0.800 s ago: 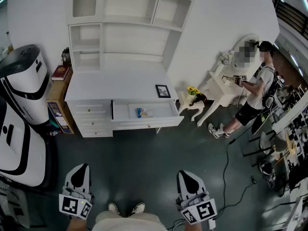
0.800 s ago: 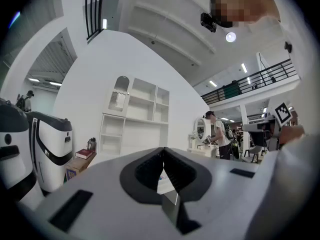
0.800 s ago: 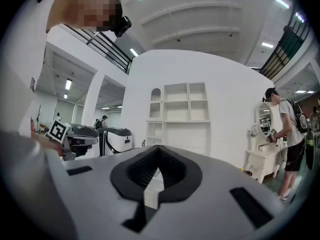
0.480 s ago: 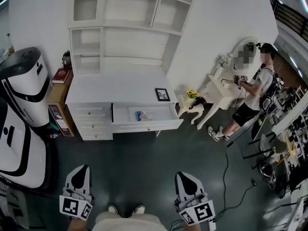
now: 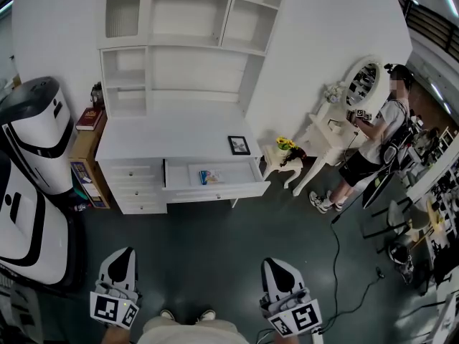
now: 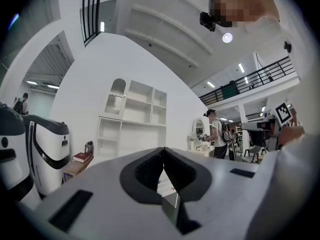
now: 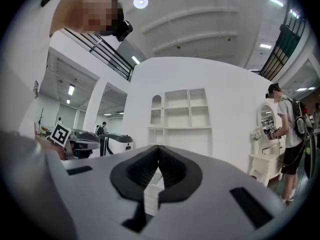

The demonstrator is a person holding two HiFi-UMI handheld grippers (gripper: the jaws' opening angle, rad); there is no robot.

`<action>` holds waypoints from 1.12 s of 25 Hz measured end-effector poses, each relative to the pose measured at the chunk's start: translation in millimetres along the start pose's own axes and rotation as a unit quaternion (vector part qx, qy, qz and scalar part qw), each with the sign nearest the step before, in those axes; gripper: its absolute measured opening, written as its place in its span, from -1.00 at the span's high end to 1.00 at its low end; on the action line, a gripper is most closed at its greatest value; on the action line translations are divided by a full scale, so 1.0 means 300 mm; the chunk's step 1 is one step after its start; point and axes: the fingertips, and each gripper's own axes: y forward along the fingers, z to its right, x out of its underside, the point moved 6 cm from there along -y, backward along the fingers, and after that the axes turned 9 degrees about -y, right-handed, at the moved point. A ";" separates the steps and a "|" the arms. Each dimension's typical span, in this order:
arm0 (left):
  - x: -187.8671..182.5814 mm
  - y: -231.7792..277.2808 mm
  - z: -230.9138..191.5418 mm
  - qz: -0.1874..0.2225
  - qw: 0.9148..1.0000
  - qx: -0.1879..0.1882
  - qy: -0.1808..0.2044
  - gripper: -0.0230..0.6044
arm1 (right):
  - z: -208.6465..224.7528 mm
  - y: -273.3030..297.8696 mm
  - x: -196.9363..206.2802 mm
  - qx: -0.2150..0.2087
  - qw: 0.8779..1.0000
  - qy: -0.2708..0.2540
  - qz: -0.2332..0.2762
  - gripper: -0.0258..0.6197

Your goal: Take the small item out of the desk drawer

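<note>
The drawer point(image 5: 215, 186) stands open at the middle of the head view with the small item point(image 5: 209, 176) lying inside, so only the reach and the taking seem left. The left hand-held gripper point(image 5: 122, 254) and right hand-held gripper point(image 5: 277, 264) hang at the lower edge, jaws together and empty, well apart from the bench point(image 5: 161, 136). Against the earlier frame, bench and drawer sit slightly lower and further left; the grippers have hardly shifted.

The small item point(image 5: 209, 175) in the drawer point(image 5: 215, 190) is too small to identify.
</note>
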 end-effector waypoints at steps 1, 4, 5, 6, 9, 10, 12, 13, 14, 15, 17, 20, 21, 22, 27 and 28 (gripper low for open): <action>0.000 0.007 0.008 0.000 1.000 0.001 0.000 0.87 | 0.015 -0.007 -0.001 0.004 1.000 -0.005 0.000 0.89; 0.003 0.029 0.033 0.001 1.000 0.003 0.002 0.87 | 0.059 -0.026 -0.001 0.016 1.000 -0.027 0.000 0.60; 0.005 0.037 0.043 0.001 1.000 0.003 0.002 0.87 | 0.075 -0.033 -0.002 0.019 0.999 -0.037 0.000 0.53; 0.006 0.046 0.054 0.001 1.000 0.004 0.002 0.87 | 0.092 -0.039 -0.004 0.022 0.999 -0.045 0.001 0.48; 0.008 0.076 0.093 0.002 1.000 0.005 0.005 0.87 | 0.144 -0.054 -0.005 0.021 0.999 -0.049 0.004 0.19; 0.008 0.085 0.107 0.002 1.000 0.005 0.006 0.87 | 0.160 -0.057 -0.001 0.017 0.999 -0.045 0.005 0.10; 0.011 0.103 0.135 0.004 1.000 0.004 0.008 0.87 | 0.191 -0.063 0.009 0.008 0.999 -0.036 0.004 -0.02; 0.013 0.109 0.149 0.004 1.000 0.003 0.010 0.87 | 0.205 -0.067 0.015 0.005 0.999 -0.034 0.004 -0.07; 0.018 0.113 0.162 0.005 1.000 0.002 0.011 0.88 | 0.217 -0.072 0.023 0.002 0.999 -0.032 0.004 -0.16; 0.024 0.115 0.175 0.005 1.000 0.000 0.013 0.87 | 0.229 -0.077 0.032 -0.001 1.000 -0.031 0.005 -0.20; 0.040 0.114 0.196 0.001 1.000 -0.005 0.014 0.87 | 0.251 -0.081 0.052 -0.008 1.000 -0.026 0.006 -0.30; 0.065 0.108 0.213 -0.012 1.000 -0.016 0.017 0.88 | 0.278 -0.073 0.085 -0.017 1.000 -0.017 0.002 -0.38; 0.071 0.105 0.213 -0.017 0.999 -0.019 0.018 0.88 | 0.282 -0.068 0.096 -0.019 1.000 -0.015 0.000 -0.40; 0.076 0.105 0.208 -0.021 0.999 -0.023 0.019 0.87 | 0.286 -0.060 0.106 -0.020 1.000 -0.014 -0.003 -0.41; 0.105 0.181 0.158 -0.031 0.999 -0.031 0.012 0.88 | 0.312 0.033 0.150 -0.027 1.000 -0.005 -0.014 -0.45; 0.118 0.208 0.149 -0.035 0.999 -0.028 0.009 0.87 | 0.317 0.057 0.159 -0.029 0.999 -0.004 -0.019 -0.46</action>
